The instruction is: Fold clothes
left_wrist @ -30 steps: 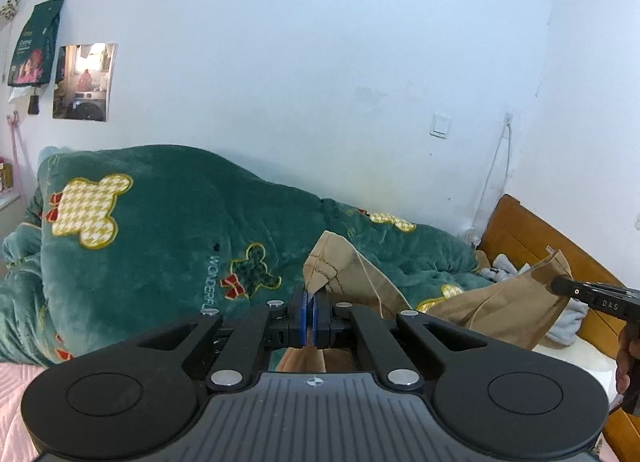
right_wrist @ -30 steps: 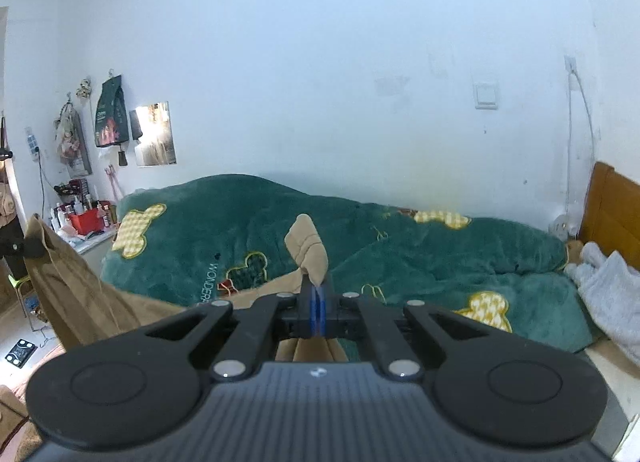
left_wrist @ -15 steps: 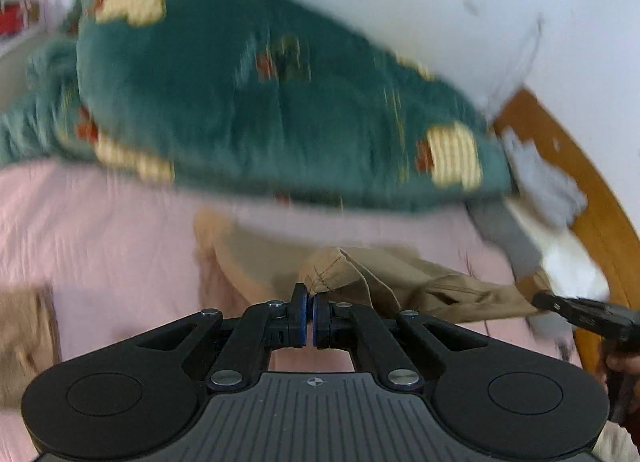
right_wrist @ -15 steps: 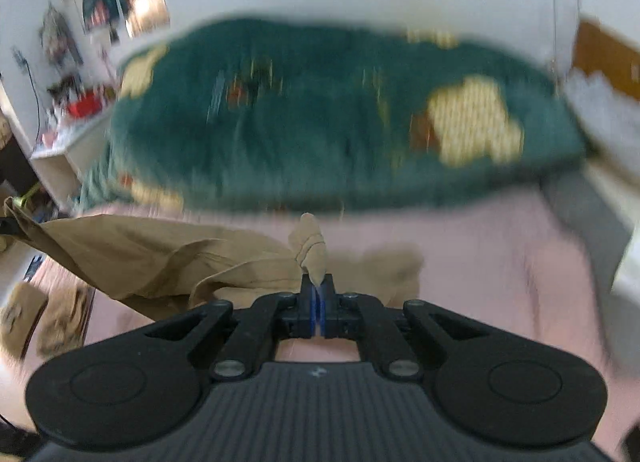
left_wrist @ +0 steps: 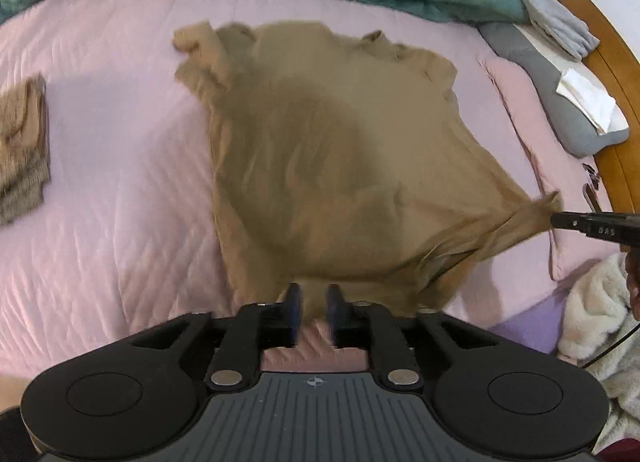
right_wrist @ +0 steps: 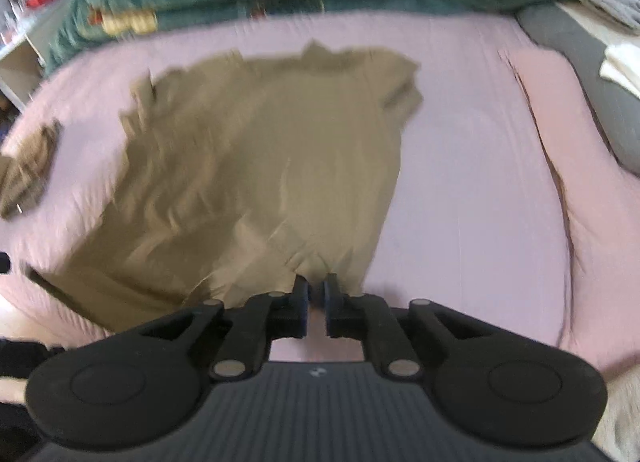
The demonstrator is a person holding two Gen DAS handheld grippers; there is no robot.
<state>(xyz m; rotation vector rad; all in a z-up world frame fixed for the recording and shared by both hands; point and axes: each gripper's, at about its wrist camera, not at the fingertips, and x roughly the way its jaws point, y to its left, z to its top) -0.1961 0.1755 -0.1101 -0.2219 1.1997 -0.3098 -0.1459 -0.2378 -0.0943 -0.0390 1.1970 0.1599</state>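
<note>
With both the left gripper [left_wrist: 311, 298] and right gripper [right_wrist: 316, 294] parted and holding nothing, the tan T-shirt [left_wrist: 332, 149] lies spread on the pink sheet [left_wrist: 120, 189], and its bunched near hem and crumpled left sleeve could set skewed creases into any fold.

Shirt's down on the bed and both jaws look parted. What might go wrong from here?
1. The hem of the tan short-sleeved shirt bunches toward the right hand-held gripper. If cloth is caught there, withdrawing may drag the shirt askew.
2. Its far sleeve lies crumpled, so folding now would likely trap creases.
</note>
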